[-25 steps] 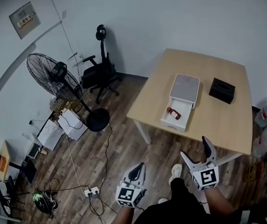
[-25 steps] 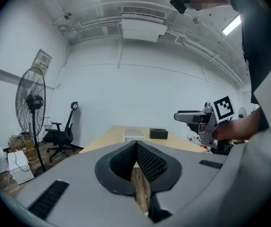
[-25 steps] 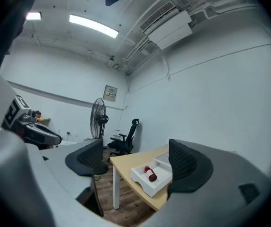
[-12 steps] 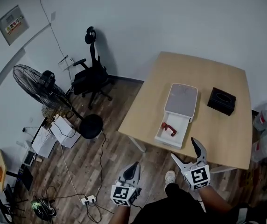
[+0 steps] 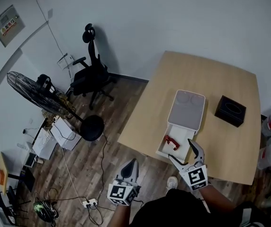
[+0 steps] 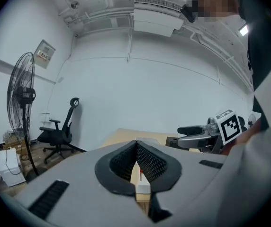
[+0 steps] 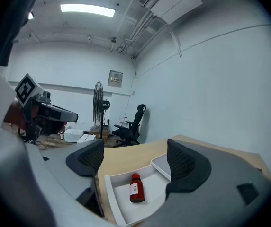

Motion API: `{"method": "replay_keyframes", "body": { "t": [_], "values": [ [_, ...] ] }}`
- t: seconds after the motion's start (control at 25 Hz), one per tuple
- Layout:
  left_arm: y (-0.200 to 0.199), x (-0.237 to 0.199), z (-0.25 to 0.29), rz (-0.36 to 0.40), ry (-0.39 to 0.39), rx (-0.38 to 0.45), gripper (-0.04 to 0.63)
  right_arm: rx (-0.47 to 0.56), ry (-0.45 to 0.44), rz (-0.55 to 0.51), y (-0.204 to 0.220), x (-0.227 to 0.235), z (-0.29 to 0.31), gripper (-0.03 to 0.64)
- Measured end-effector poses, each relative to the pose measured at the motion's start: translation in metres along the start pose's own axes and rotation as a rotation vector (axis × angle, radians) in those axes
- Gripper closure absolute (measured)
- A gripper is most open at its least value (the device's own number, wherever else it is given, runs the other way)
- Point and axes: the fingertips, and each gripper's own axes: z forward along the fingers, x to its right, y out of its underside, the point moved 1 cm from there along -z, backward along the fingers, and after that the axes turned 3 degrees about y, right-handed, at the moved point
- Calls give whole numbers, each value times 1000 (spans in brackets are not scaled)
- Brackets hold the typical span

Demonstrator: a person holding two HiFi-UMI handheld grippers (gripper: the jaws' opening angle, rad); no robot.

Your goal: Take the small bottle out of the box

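A small red bottle [image 5: 171, 142] [image 7: 135, 187] lies on its side in the pulled-out white drawer [image 5: 162, 150] [image 7: 114, 194] of a flat white box [image 5: 187, 109] on the wooden table [image 5: 149, 109]. My right gripper [image 5: 186, 152] [image 7: 135, 161] is open, just off the table's near edge, with the bottle in line between its jaws but apart from them. Lower left, over the floor, my left gripper [image 5: 130, 165] [image 6: 136, 160] is shut with nothing in it.
A black box [image 5: 230, 110] sits on the table right of the white box. An office chair [image 5: 91, 77], a standing fan [image 5: 36, 93], cables and a power strip [image 5: 89, 203] occupy the wooden floor to the left.
The view has moved closer to the table. My right gripper has come up to the drawer's near end; my left gripper has stayed low beside it.
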Motion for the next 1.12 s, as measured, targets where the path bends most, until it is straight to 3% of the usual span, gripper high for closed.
{"method": "replay_keyframes", "body": {
  "t": [0.12, 0.4, 0.8, 1.12],
  "values": [
    [4, -10, 13, -9, -17, -13, 584, -63, -39, -4, 17, 2, 22, 201],
    [12, -33, 31, -55, -22, -33, 584, -316, -98, 39, 70, -6, 64, 200],
    [3, -73, 52, -17, 20, -54, 584, -656, -132, -14, 140, -15, 97, 198],
    [5, -88, 60, -53, 39, -46, 584, -819, -133, -24, 174, -8, 107, 207]
  ]
}}
